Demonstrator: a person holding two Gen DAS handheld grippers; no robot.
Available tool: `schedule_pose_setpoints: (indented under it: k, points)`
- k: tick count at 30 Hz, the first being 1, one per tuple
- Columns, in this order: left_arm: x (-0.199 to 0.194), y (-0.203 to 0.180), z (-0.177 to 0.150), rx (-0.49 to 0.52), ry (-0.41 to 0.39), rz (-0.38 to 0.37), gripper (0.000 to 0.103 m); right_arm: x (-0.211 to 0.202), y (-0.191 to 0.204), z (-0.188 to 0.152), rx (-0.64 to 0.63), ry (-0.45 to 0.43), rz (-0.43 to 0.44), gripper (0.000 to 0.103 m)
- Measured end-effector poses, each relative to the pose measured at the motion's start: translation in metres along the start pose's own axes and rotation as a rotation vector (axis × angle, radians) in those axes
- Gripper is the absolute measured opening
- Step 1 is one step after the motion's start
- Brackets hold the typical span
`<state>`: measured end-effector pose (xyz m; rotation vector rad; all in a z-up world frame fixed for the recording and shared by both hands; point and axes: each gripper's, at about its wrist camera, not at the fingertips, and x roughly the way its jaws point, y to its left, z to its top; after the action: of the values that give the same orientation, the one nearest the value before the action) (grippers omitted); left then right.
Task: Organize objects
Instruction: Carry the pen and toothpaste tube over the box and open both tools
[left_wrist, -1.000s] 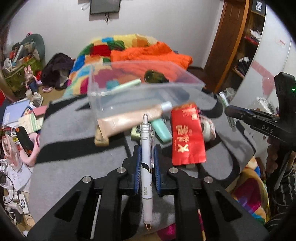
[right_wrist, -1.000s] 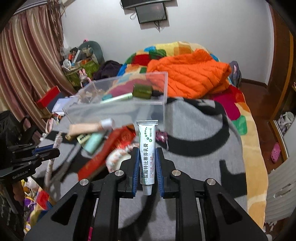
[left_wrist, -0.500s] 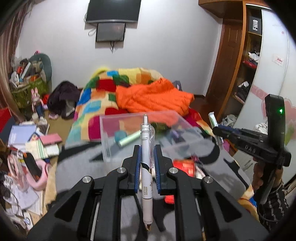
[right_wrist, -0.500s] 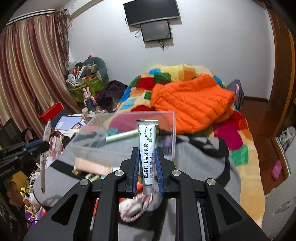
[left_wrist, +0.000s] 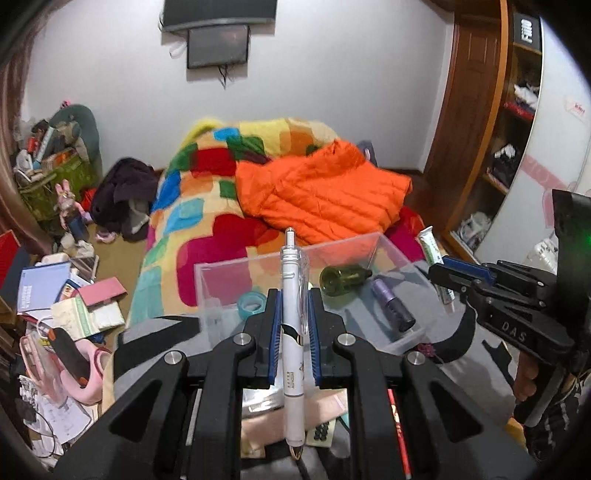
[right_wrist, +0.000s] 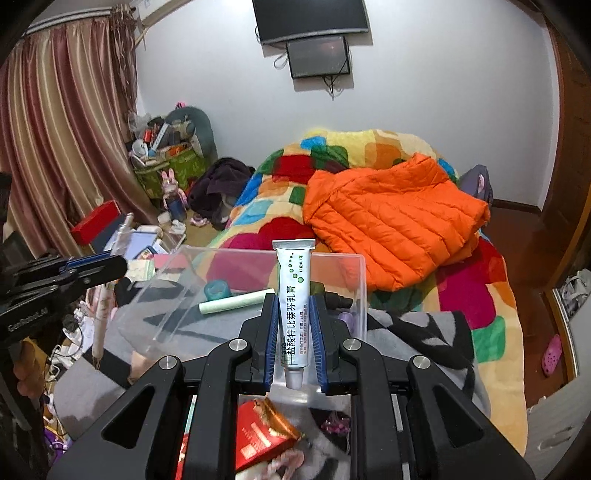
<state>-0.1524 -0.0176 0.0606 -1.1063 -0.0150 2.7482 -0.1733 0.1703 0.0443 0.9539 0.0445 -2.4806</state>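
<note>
Carrying two items toward the clear plastic bin (left_wrist: 221, 295)
Left gripper (left_wrist: 291, 325) is pinching a pen (left_wrist: 291, 295), right gripper (right_wrist: 293, 325) an ointment tube (right_wrist: 293, 295), for dropping inside.

Pen (left_wrist: 292, 332): left gripper (left_wrist: 291, 325) pads are covering part of its barrel.
Ointment tube (right_wrist: 294, 306): right gripper (right_wrist: 294, 325) pads are hiding its side edges.
Green bottle (right_wrist: 325, 295): tube and pads are blocking most of it.
Red packet (right_wrist: 258, 439): gripper frame is cutting it off.
Tube print: smaller characters are staying illegible.
</note>
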Motion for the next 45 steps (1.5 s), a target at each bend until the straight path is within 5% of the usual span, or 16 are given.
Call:
schedule_pose_setpoints:
  k: [7,16,26,37,45]
  points:
    - [0.053,-0.009,0.0,0.042,0.144,-0.053,0.013,0.043,0.0,-0.006,-0.041,0.12,0.012,0.015]
    - [0.077,-0.028,-0.009,0.088,0.221,-0.113,0.013,0.07,0.008,-0.013,-0.087,0.206,0.024,0.015]
    - [0.037,-0.018,-0.007,0.07,0.133,-0.086,0.014,0.051,0.018,-0.011,-0.122,0.181,0.029,0.017]
    - [-0.023,0.002,-0.036,0.042,0.007,0.027,0.052,-0.008,0.021,-0.015,-0.116,0.059,0.026,0.039]
    - [-0.029,0.025,-0.078,-0.026,0.05,0.064,0.055,-0.032,-0.002,-0.041,-0.061,0.046,-0.027,0.047]
